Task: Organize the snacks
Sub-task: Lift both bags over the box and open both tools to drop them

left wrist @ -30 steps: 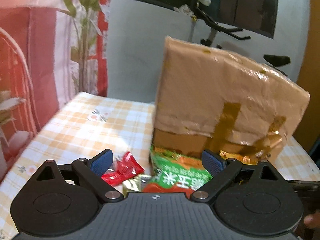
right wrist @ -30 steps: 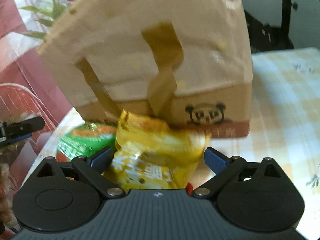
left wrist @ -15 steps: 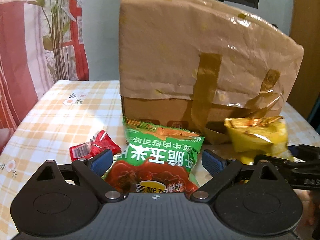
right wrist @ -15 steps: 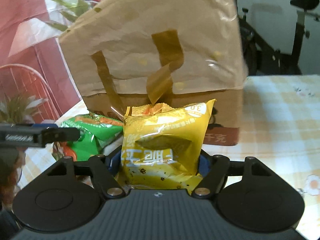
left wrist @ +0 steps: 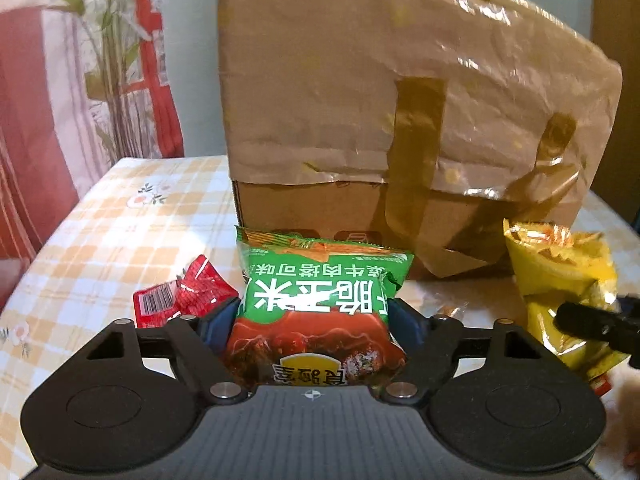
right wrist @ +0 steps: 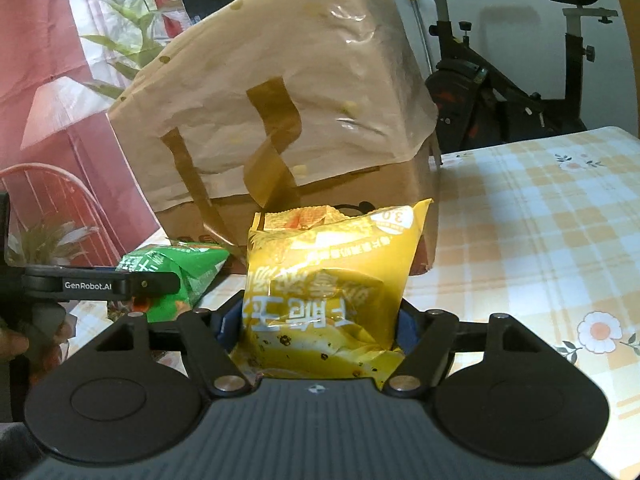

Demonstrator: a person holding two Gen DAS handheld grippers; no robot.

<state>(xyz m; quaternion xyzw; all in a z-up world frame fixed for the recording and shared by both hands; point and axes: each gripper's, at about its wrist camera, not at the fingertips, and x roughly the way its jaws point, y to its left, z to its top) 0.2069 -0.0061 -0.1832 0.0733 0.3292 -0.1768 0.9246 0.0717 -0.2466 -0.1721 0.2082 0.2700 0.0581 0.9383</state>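
A green and red snack packet stands between the blue pads of my left gripper, whose jaws are closing and press on its sides. My right gripper is shut on a yellow snack packet, held upright in front of the box. The yellow packet also shows at the right of the left wrist view, and the green packet at the left of the right wrist view. Two small red packets lie on the cloth left of the green one.
A cardboard box draped with a brown paper bag stands close behind both packets on the orange checked tablecloth. An exercise bike stands beyond the table at the right. A hand holds the left gripper's handle.
Both grippers went from wide open to closed on their packets: the right on the yellow one first, then the left on the green one. Both views came nearer the box.
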